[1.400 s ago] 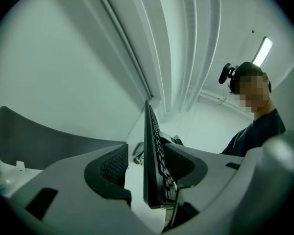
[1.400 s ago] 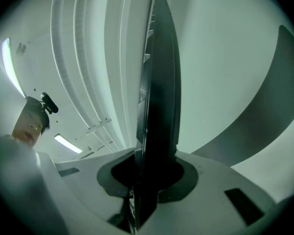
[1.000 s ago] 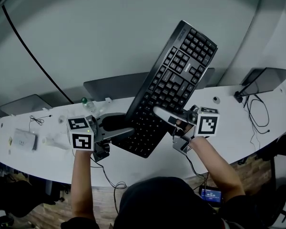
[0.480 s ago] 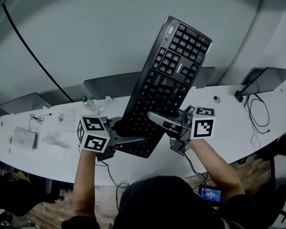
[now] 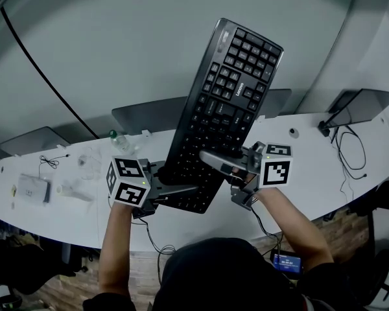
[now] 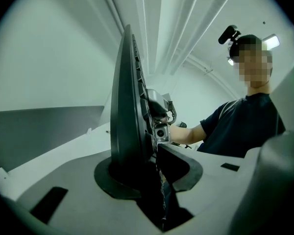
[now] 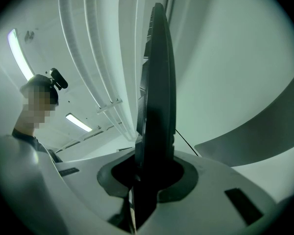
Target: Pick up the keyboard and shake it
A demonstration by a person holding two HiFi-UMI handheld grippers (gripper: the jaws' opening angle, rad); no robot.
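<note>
I hold the keyboard (image 5: 227,109) raised off the desk (image 5: 311,154), tilted up and away from me, its low end between my two grippers. My right gripper (image 5: 209,157) is clamped on the thin edge on its side. My left gripper (image 5: 187,190) has just been closing on the opposite corner, and its pads now press the body. I judge it a stiff, light plastic slab, smooth enough to slip when shaken, so firm edge grips clear of the keys suit it. I see no container near my fingers.
</note>
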